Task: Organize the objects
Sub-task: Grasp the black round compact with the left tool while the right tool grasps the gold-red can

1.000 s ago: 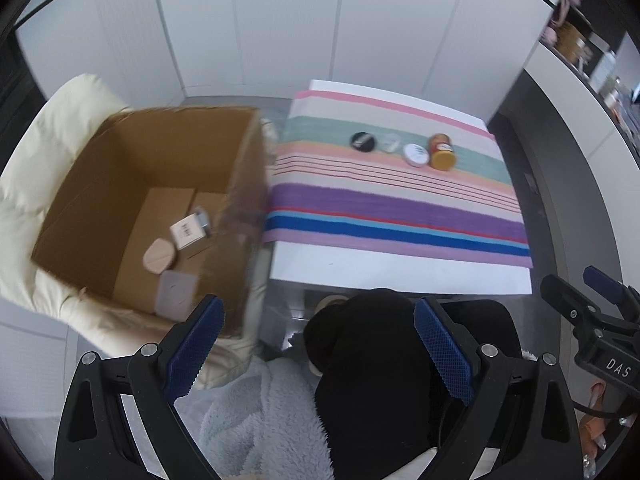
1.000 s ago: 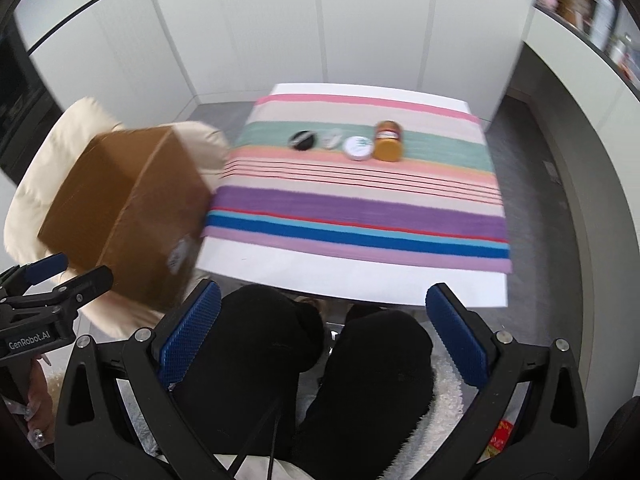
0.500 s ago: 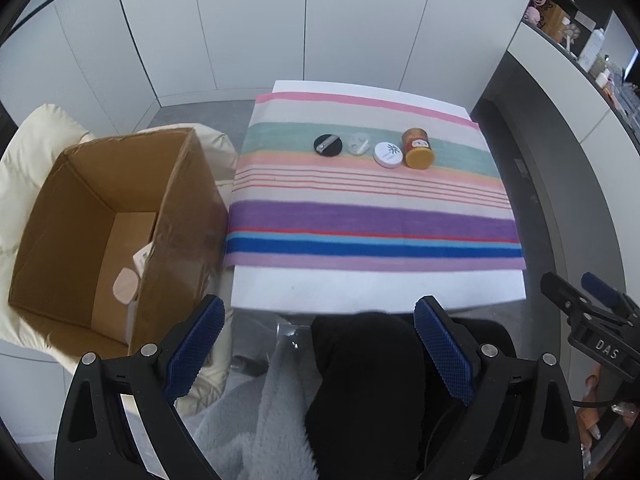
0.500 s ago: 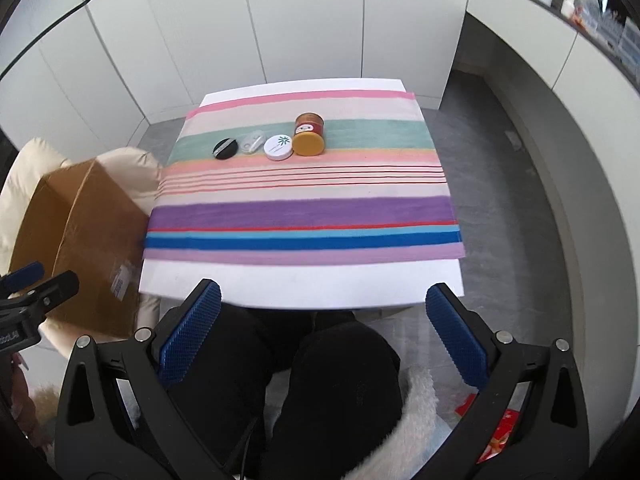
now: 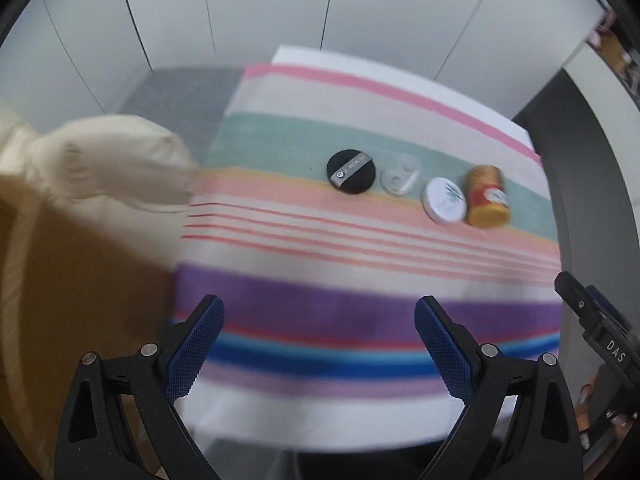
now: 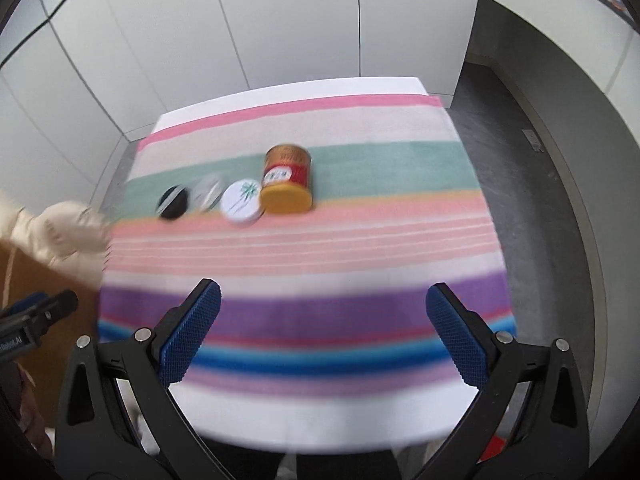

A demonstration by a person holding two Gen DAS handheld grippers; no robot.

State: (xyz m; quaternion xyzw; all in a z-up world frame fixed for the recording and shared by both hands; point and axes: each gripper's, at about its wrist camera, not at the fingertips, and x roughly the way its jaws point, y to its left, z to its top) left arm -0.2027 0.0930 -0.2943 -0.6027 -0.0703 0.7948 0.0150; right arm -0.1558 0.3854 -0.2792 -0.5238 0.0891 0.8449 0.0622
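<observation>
Several small items lie in a row on the green stripe of a striped cloth [image 5: 360, 276] [image 6: 304, 240]: a black round puff [image 5: 351, 171] [image 6: 173, 201], a clear plastic piece [image 5: 399, 177] [image 6: 207, 196], a white round tin [image 5: 445, 200] [image 6: 241, 201] and an orange-lidded jar [image 5: 486, 195] [image 6: 286, 178] lying on its side. My left gripper [image 5: 319, 345] is open over the cloth's near stripes with nothing between its fingers. My right gripper [image 6: 323, 331] is open too, over the purple and blue stripes.
A brown cardboard box [image 5: 80, 292] [image 6: 44, 304] sits left of the table on a cream cushioned seat [image 5: 108, 160] [image 6: 60, 232]. White cabinet doors [image 6: 304, 24] stand behind the table. Grey floor [image 6: 532, 184] runs along the right side.
Both grippers have moved forward and down toward the table, so the items look much larger. The box has slid to the left edge, its inside no longer in view.
</observation>
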